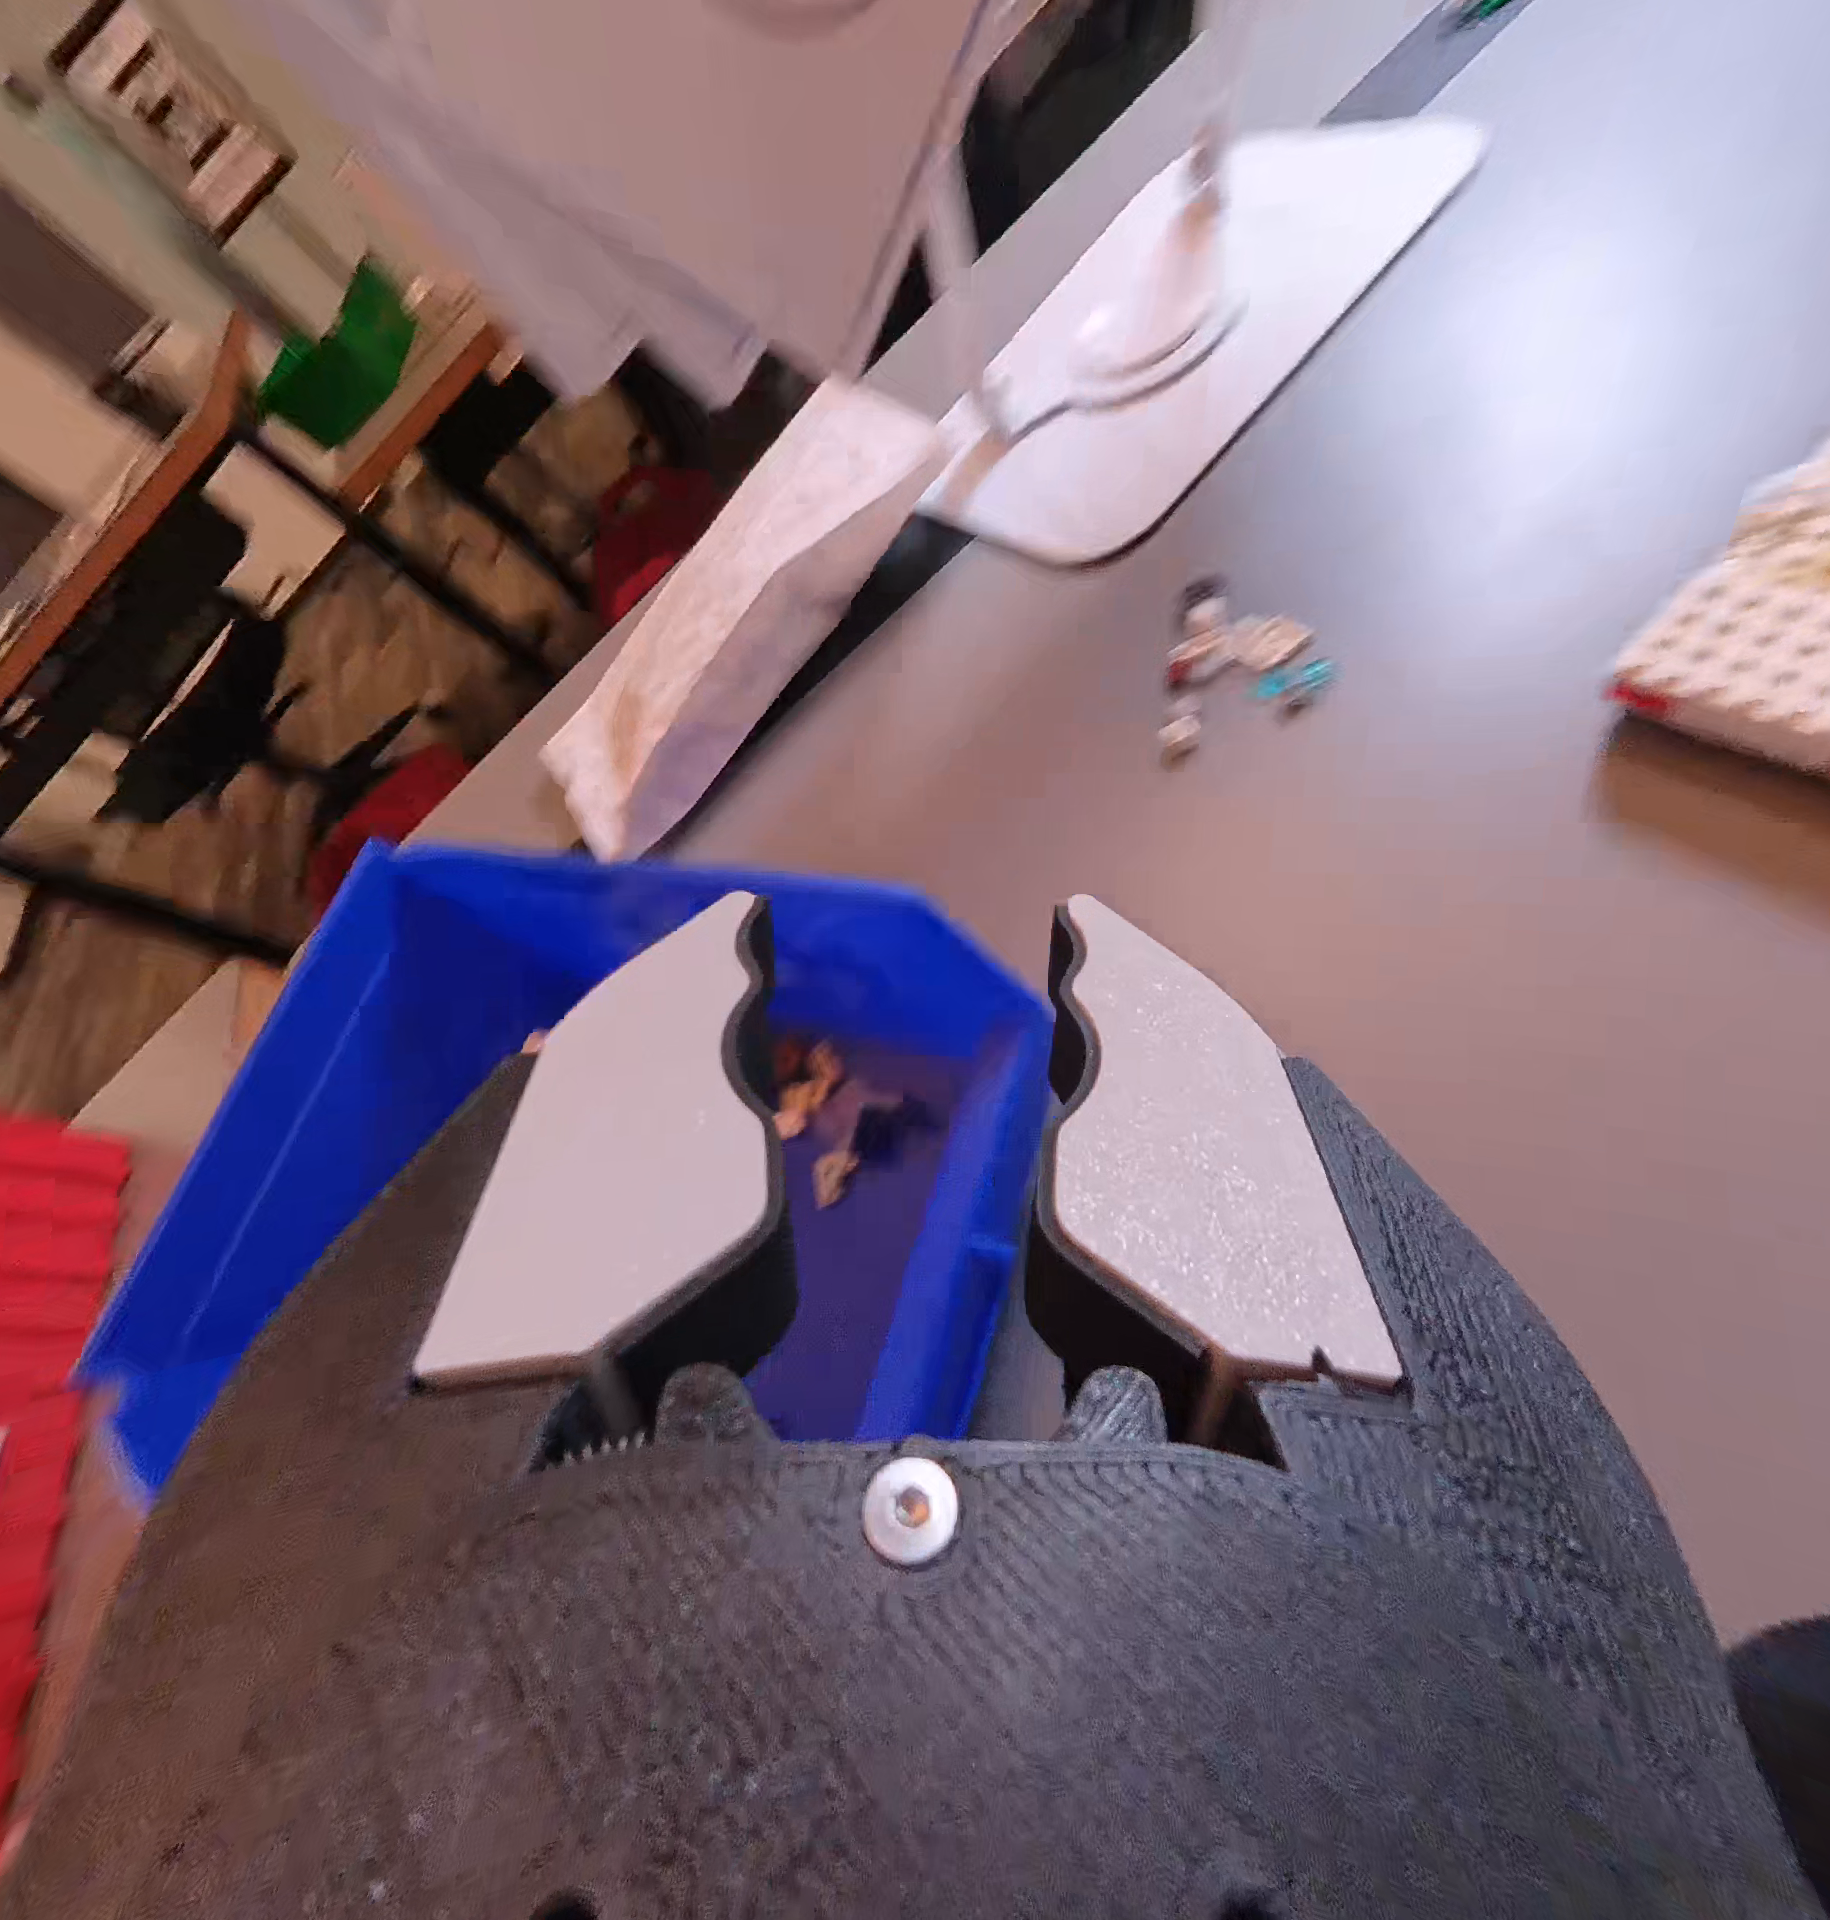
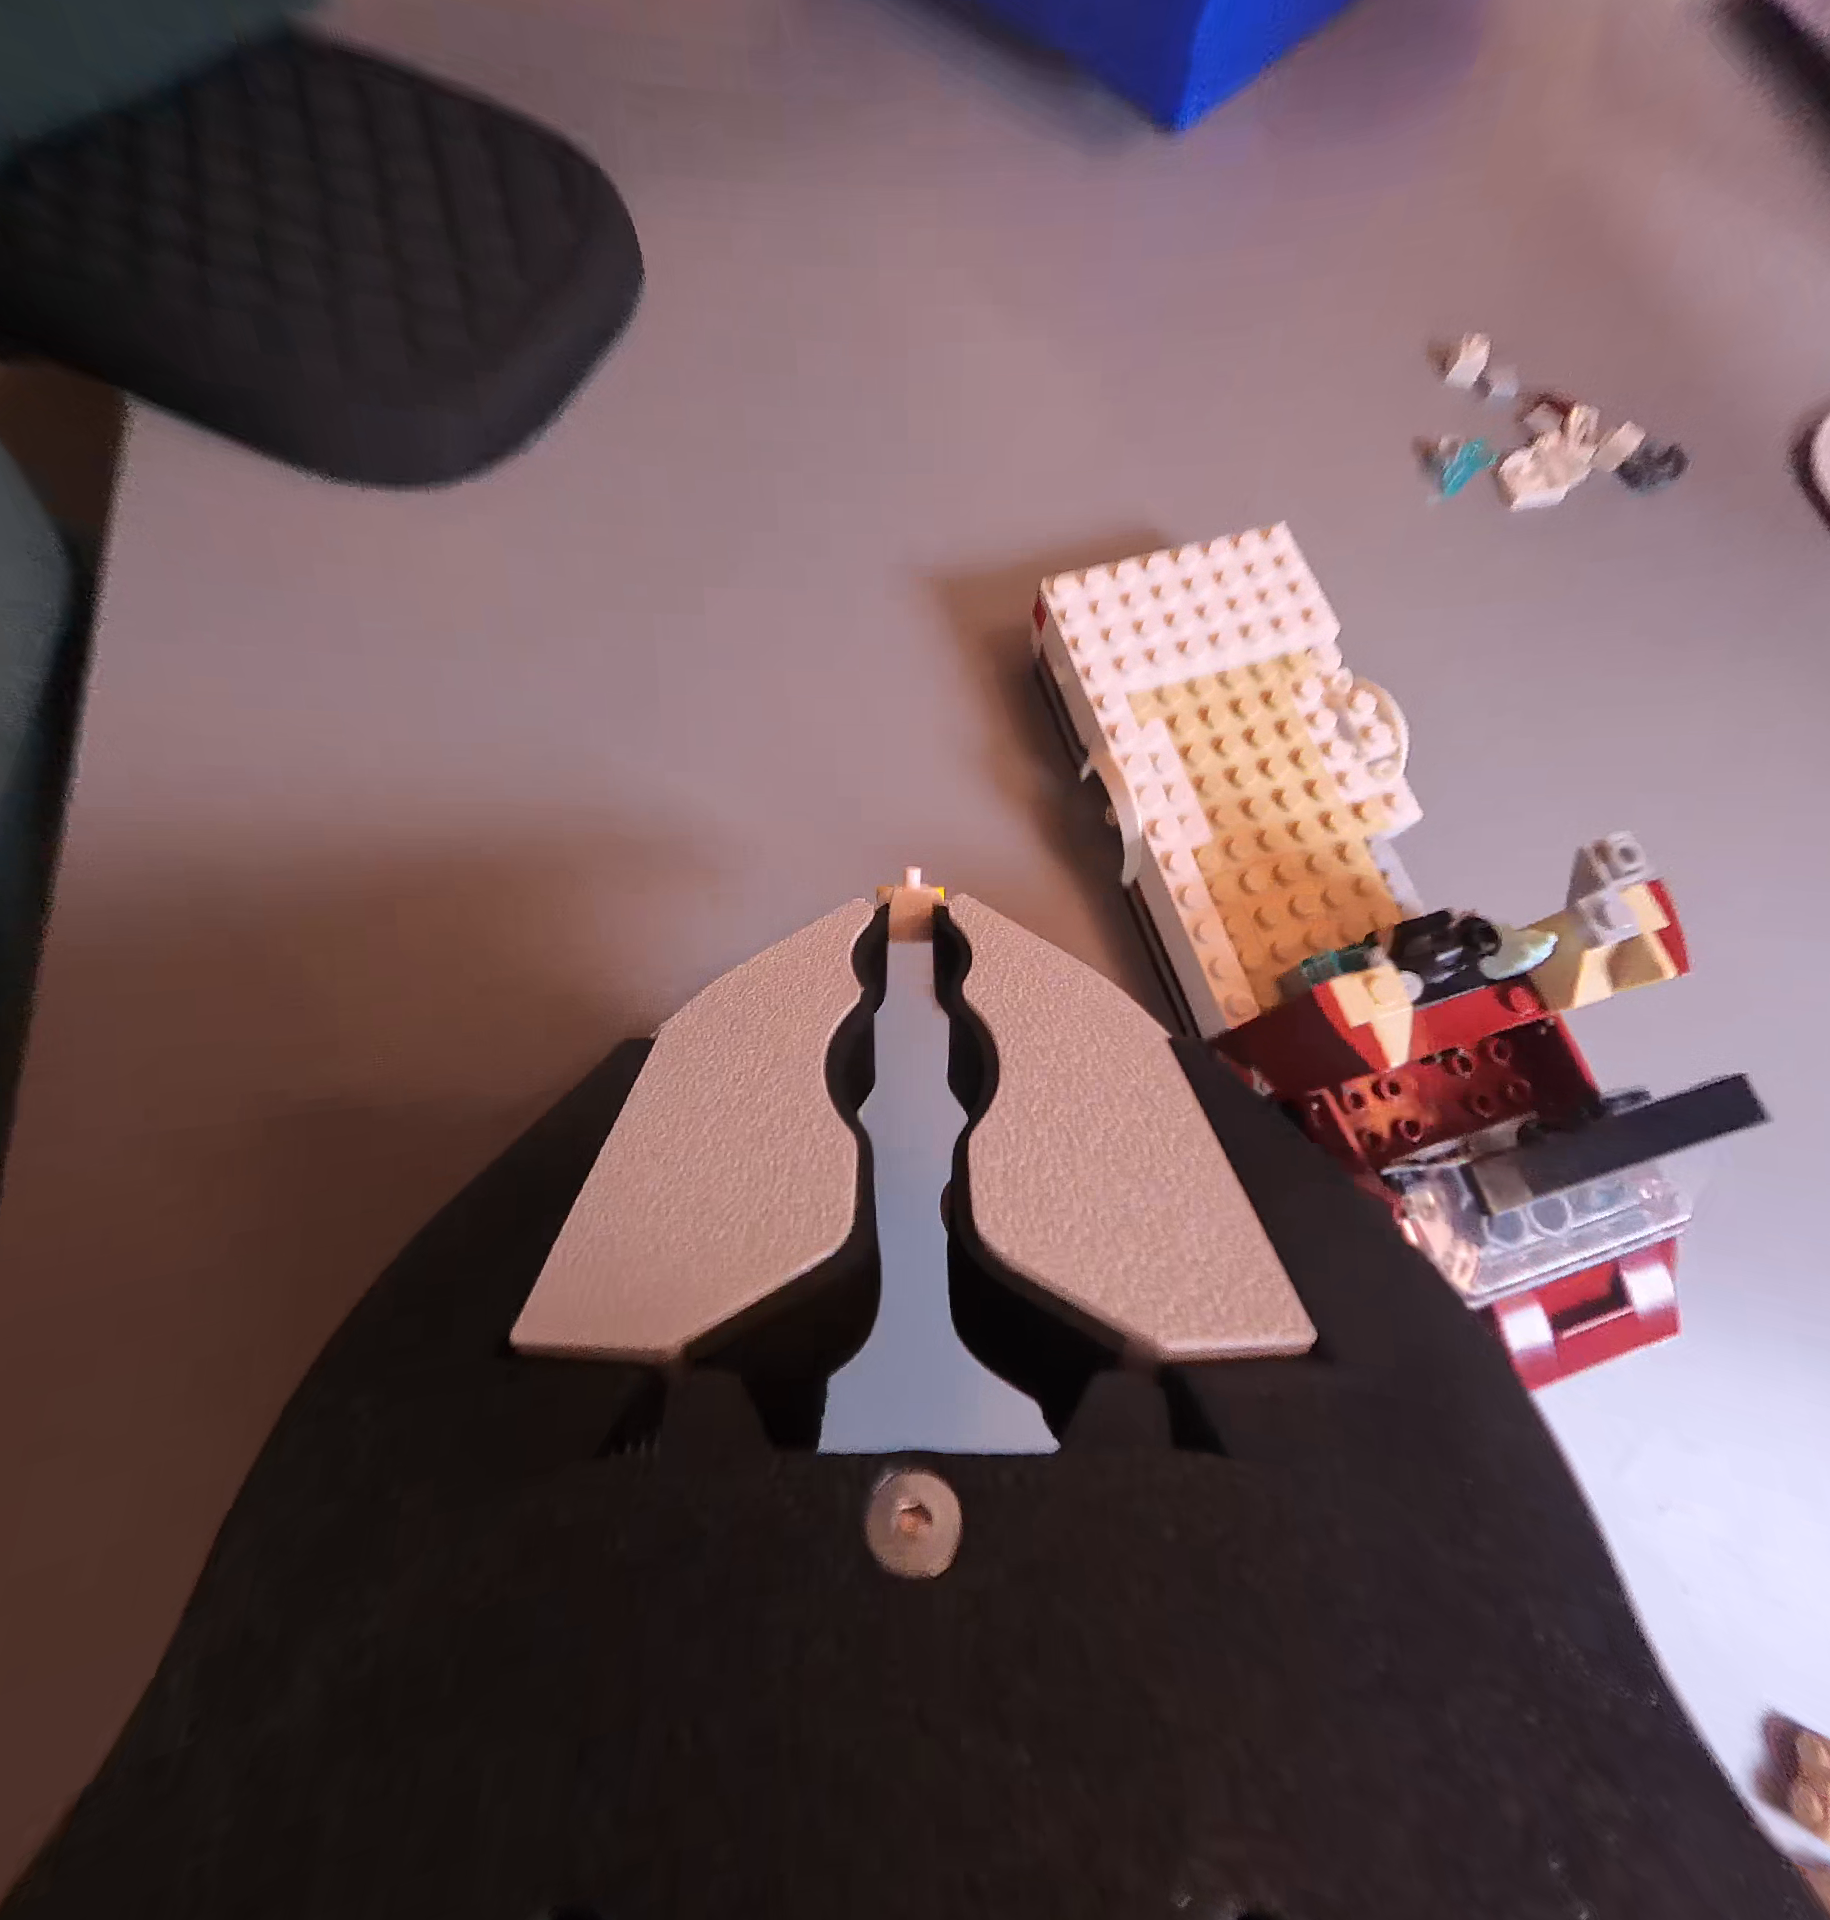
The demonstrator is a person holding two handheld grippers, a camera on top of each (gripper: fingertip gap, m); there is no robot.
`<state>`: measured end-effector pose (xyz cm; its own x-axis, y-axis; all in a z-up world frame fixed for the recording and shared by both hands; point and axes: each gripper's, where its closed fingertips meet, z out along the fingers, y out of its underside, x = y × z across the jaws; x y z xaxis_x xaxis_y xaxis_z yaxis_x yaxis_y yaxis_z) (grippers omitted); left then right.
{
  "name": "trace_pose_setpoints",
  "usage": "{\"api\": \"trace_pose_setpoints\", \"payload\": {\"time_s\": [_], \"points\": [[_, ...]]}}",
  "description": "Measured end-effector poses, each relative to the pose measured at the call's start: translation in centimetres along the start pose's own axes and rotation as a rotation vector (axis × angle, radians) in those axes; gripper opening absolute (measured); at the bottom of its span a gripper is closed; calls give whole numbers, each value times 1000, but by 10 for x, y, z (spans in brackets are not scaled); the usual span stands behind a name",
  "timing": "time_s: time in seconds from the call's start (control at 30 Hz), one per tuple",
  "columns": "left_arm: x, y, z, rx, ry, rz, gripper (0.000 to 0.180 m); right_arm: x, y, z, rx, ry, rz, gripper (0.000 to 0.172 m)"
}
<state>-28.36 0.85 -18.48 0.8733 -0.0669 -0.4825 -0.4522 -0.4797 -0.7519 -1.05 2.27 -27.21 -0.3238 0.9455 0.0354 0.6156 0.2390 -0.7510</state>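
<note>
Small tan brick piece is pinched right at the tips of the right gripper, up over the grey bench, just left of the one half-taken-apart white, tan and red brick model. Left gripper is spread apart with nothing in it, over the one blue bin, which has a handful of bits inside, too blurry to count. One loose pile of pieces sits farther off.
</note>
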Motion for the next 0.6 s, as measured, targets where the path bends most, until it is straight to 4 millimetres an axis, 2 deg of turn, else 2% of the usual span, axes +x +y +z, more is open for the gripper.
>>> {"api": "trace_pose_setpoints", "payload": {"time_s": [0.03, 0.17, 0.23, 0.3, 0.37, 0.43, 0.5, 0.6], "points": [[20, -16, -3, 79, 91, 16, 49, 0, -7, -3, 52, -9, 11, 8], [126, -82, -33, 416, 488, 125, 39, -5, -38, -20, 278, -137, 187, 8], [170, -99, -45, 519, 565, 251, 35, -8, -53, -29, 392, -231, 297, 8], [204, -110, -55, 590, 627, 319, 29, -12, -64, -38, 485, -323, 379, 8], [227, -114, -58, 613, 662, 369, 29, -18, -73, -44, 543, -403, 437, 8], [241, -115, -58, 625, 674, 412, 29, -23, -78, -47, 573, -453, 465, 8], [247, -118, -58, 641, 667, 423, 26, -28, -81, -49, 586, -501, 486, 8], [245, -120, -58, 658, 627, 446, 13, -32, -82, -50, 592, -535, 502, 8]]}}
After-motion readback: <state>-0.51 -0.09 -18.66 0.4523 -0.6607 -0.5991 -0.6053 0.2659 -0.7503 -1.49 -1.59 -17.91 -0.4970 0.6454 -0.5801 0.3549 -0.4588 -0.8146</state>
